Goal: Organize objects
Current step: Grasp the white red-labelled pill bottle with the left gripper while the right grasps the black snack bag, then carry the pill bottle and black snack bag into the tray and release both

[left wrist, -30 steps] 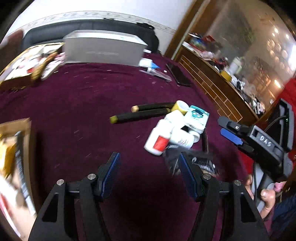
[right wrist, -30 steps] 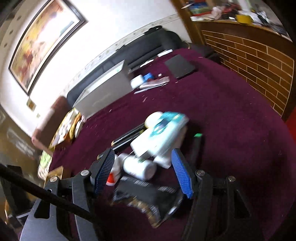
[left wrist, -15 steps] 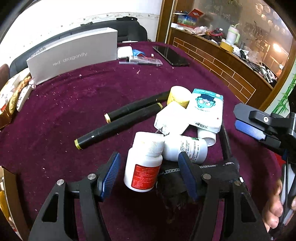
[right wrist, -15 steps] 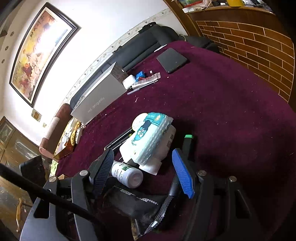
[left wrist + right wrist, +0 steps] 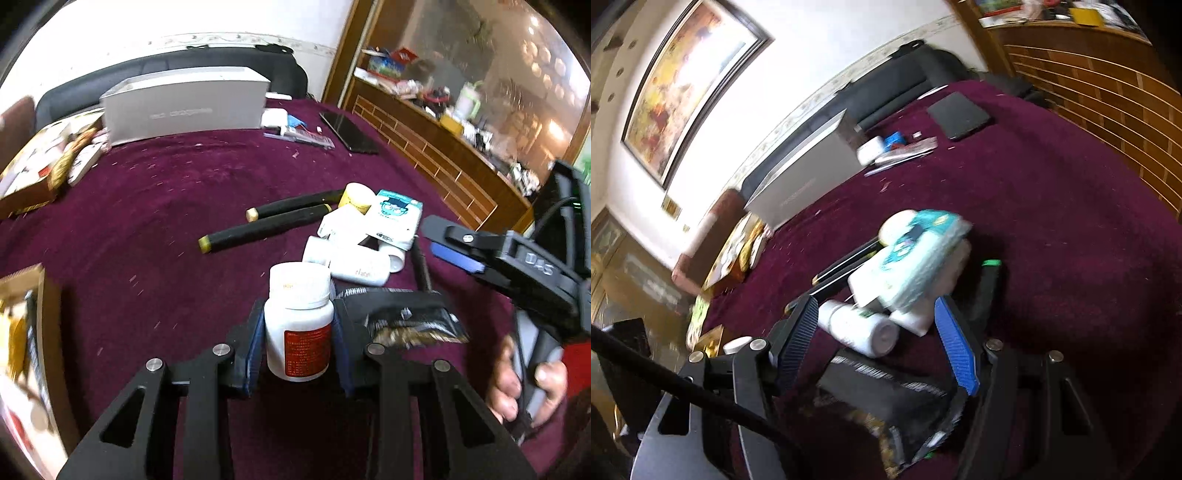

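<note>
My left gripper (image 5: 298,332) is shut on a white pill bottle with a red label (image 5: 298,325) and holds it upright above the maroon cloth. Behind it lies a pile: a second white bottle (image 5: 360,267), a tissue pack with a cartoon face (image 5: 395,218), a yellow-capped jar (image 5: 355,197) and two black markers (image 5: 264,229). A black foil packet (image 5: 406,317) lies just to the right. My right gripper (image 5: 879,339) is open over the lying white bottle (image 5: 860,328) and the tissue pack (image 5: 916,258), with the black packet (image 5: 894,402) below it.
A grey box (image 5: 184,103) stands at the back of the maroon table (image 5: 147,206), with a black tablet (image 5: 349,131) and small items (image 5: 295,129) to its right. Open boxes of snacks sit at the left (image 5: 40,158). A brick-patterned counter (image 5: 436,151) borders the right side.
My left gripper has closed on the red-label bottle, stood it upright and lifted it away from the pile. My right gripper has stayed open over the pile.
</note>
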`<state>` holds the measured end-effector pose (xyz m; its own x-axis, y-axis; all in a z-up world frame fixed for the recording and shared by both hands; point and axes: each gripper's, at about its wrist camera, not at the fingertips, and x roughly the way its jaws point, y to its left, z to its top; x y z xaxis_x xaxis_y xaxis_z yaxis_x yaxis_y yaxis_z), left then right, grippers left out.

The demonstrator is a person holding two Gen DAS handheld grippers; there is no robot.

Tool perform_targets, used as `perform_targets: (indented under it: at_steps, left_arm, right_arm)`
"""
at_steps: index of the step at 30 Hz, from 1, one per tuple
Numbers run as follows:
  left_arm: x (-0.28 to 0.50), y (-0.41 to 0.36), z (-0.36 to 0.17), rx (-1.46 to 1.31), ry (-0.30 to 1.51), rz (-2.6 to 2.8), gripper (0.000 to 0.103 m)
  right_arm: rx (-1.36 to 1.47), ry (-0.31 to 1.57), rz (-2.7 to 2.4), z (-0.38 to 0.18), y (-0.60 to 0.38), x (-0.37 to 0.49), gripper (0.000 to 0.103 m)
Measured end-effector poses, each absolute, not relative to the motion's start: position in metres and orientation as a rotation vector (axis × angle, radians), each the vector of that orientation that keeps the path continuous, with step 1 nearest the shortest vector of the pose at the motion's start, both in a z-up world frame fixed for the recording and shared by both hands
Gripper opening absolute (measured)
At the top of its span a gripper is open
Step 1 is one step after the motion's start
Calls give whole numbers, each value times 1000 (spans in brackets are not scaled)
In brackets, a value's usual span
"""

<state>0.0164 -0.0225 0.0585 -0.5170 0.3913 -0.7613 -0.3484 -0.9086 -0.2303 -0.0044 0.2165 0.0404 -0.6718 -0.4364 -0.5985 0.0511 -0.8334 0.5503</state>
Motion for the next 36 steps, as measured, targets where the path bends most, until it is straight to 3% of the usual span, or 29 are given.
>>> perform_targets:
  at_steps: [3,12,17,22,24,29,36]
  left_arm:
    - [34,-40,65,-1218,-113,2423,29]
    - [78,-61,62,-1204,-83,2431,29]
    - [88,-73,61,-1213,-91,2441,29]
    - [92,-86,57,-1235,-133,2460,29]
    - [94,-89,56,-1243,-143,2467,29]
    - [106,-99,58,-1232,-165,2481,29]
    - [130,-138,78,-1188,-248,2530,29]
  right_arm:
    - [1153,-649,-2474,45,204,-5,65]
    - [1397,-11,-2373,27,145,-3,65]
    - [1446,140,-2330,14,134,-2,65]
    - [1446,177,-2334,15,125,5,62]
    - [1464,215,-2334,12,118,9,41]
    - [1436,183,-2370,17,113,20,27]
    - [1355,-9,-2353,46,105,37,26]
